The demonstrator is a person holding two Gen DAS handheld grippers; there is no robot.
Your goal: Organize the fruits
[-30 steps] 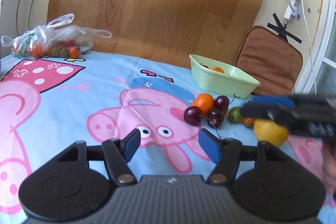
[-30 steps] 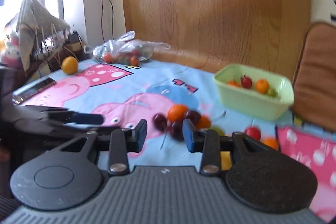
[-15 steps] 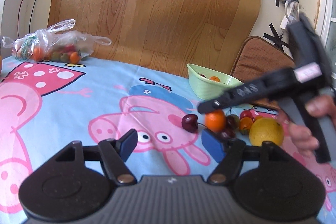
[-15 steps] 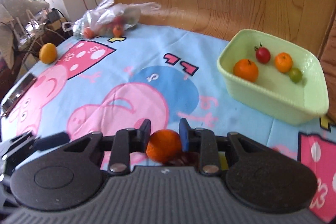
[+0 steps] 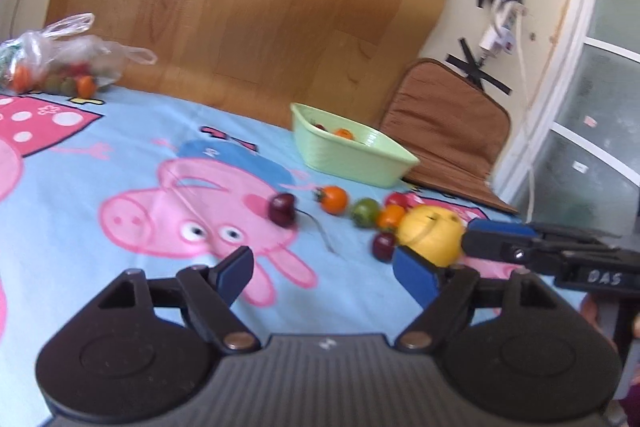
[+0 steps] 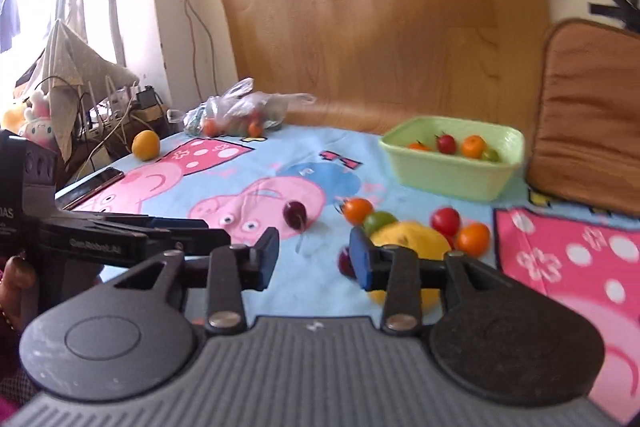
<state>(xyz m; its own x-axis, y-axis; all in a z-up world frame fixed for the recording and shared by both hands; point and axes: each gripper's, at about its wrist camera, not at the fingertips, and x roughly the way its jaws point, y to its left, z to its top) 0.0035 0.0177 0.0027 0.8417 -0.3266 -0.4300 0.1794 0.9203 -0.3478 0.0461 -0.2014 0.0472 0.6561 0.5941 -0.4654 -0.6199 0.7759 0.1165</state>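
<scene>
Both hand-held grippers hover low over the tabletop (image 5: 132, 307) with its cartoon-pig cloth. Left hand-held gripper (image 5: 324, 269) has just been spreading its jaws, and they stand wide apart with nothing between them. Right hand-held gripper (image 6: 314, 257) has just parted its jaws a little too; they are empty, with only cloth showing in the gap.

Ahead of them loose fruit lies in a cluster: a dark cherry (image 6: 295, 214) a little apart on the pig's face, then an orange tomato (image 6: 358, 209), a green tomato (image 6: 379, 221), a big yellow lemon (image 6: 408, 239), a red tomato (image 6: 446, 220) and another orange one (image 6: 473, 239). A second cherry (image 5: 384, 246) sits just beside the lemon. Farther back a pale green basket (image 6: 448, 175) holds a few small fruits. A plastic bag of fruit (image 6: 240, 113) rests at the far edge.
</scene>
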